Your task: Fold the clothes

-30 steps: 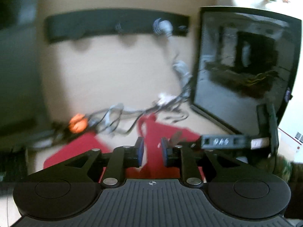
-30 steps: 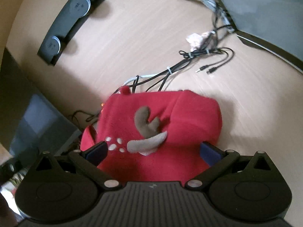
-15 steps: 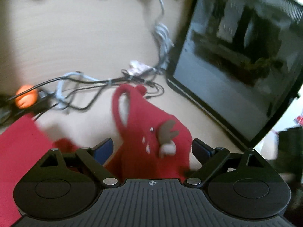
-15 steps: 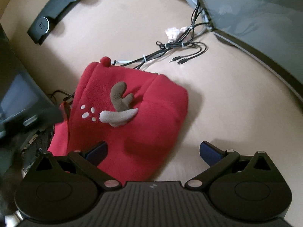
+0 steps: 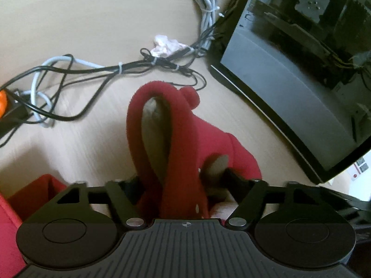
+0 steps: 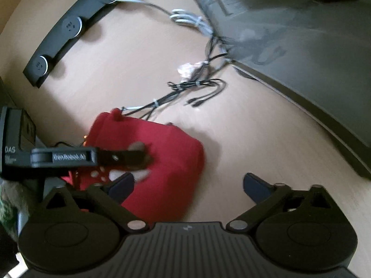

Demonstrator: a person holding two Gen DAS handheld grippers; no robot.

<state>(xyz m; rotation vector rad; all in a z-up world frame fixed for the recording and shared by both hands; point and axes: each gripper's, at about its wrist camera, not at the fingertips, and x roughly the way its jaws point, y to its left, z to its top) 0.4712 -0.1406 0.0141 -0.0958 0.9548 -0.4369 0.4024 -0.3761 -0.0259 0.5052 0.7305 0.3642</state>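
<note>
A small red fleece garment (image 6: 160, 162) with a grey reindeer patch lies folded on the wooden desk (image 6: 266, 139). In the left wrist view the garment (image 5: 185, 143) rises in a loop between my fingers. My left gripper (image 5: 183, 180) is open, its jaws wide on either side of the red cloth; it also shows in the right wrist view (image 6: 125, 157) reaching over the garment. My right gripper (image 6: 187, 185) is open and empty, just right of and behind the garment, above bare desk.
A bundle of black and white cables (image 5: 143, 64) and a crumpled tissue (image 5: 167, 45) lie beyond the garment. A computer case (image 5: 301, 69) stands at the right. A black bar with round knobs (image 6: 69, 27) sits at the back. More red cloth (image 5: 14, 210) lies at left.
My left gripper opened from shut and came down over the garment, which now stands between its jaws. My right gripper pulled back and to the right, off the garment.
</note>
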